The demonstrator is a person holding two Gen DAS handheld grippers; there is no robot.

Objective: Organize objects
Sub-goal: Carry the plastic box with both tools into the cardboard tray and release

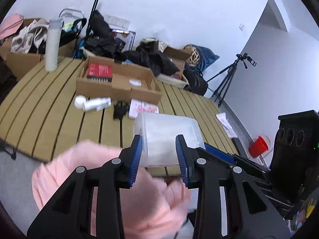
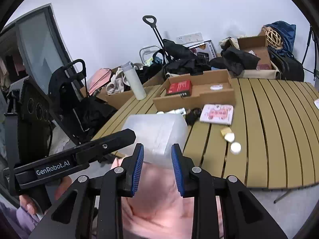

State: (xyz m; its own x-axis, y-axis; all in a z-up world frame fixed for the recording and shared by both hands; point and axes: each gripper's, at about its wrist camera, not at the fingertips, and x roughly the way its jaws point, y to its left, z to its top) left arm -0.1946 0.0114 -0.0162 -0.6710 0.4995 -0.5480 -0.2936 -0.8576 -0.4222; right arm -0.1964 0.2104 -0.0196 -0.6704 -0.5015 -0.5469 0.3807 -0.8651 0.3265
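Both tongs carry one frosted box

Left tongs (image 1: 159, 159) and right tongs (image 2: 157, 166) clamp the translucent box (image 1: 169, 133) from opposite ends, probably to steady it above the bench (image 2: 279, 139).

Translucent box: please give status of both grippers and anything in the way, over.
Left gripper and right gripper both shut on translucent box, held above table edge. Pink cloth beneath. Cardboard tray ahead, path clear.

Black two-finger grippers (image 1: 159, 159) (image 2: 157, 165), ribbed blue pads, silver pivot screws, lilac sleeve (image 2: 24, 221).
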